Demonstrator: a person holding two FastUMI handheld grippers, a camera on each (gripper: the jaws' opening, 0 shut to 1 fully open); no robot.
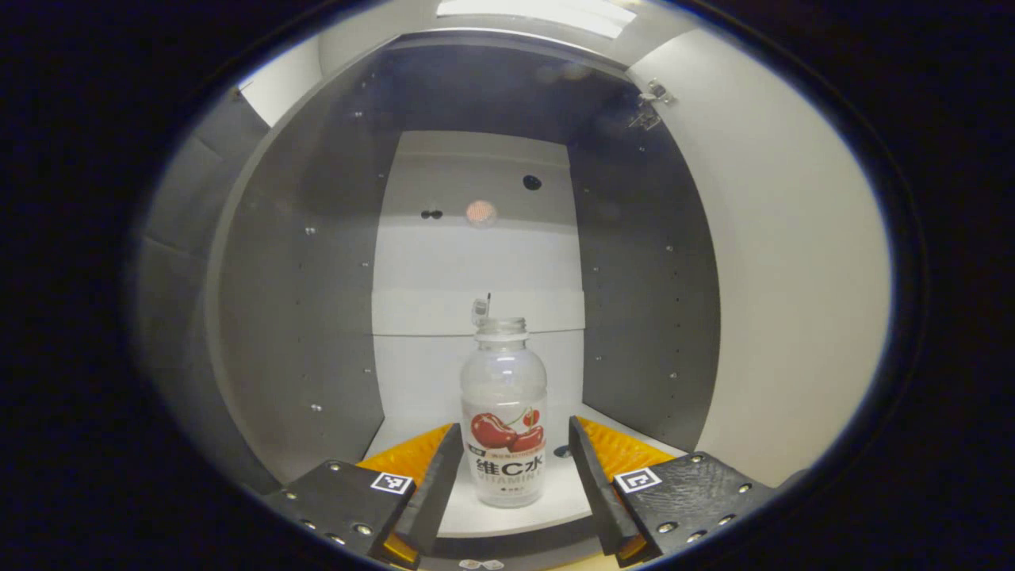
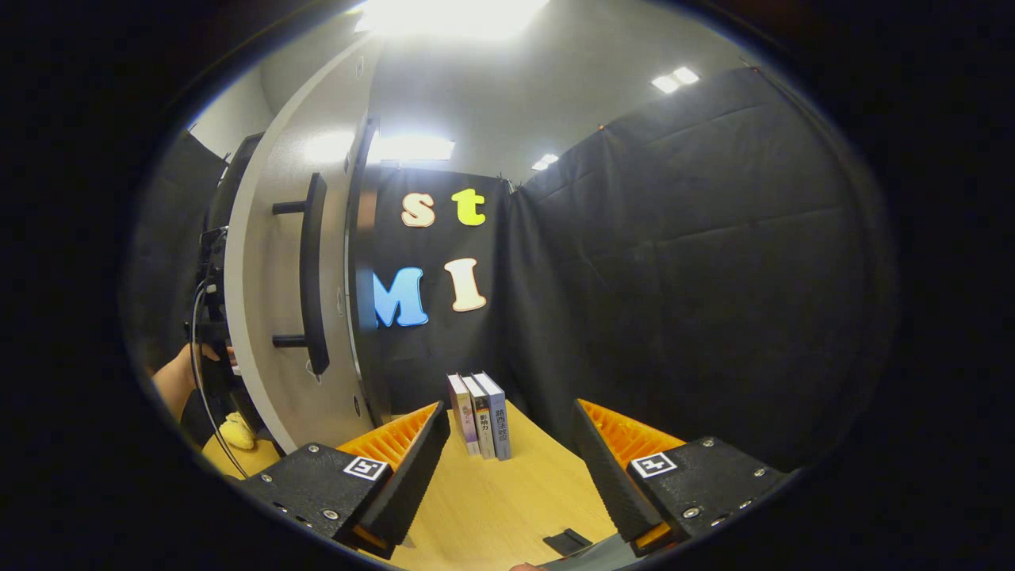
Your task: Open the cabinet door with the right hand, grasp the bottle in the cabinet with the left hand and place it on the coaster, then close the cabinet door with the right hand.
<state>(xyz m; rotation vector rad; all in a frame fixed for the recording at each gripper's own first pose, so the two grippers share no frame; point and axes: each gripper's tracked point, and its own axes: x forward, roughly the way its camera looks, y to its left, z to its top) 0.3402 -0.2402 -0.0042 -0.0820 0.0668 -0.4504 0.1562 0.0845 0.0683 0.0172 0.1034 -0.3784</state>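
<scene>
Inside open cabinet: bottle upright, between spread fingers of left tool, untouched. Right tool open, empty.

We list a cabinet shelf bearing one upright bottle, and a wooden table bearing three upright books.

Clear bottle with red cherry label; white cabinet door

Your left gripper and right gripper each carry black, screw-studded finger mounts bearing small square black-and-white markers, backed by ribbed orange panels.
</scene>
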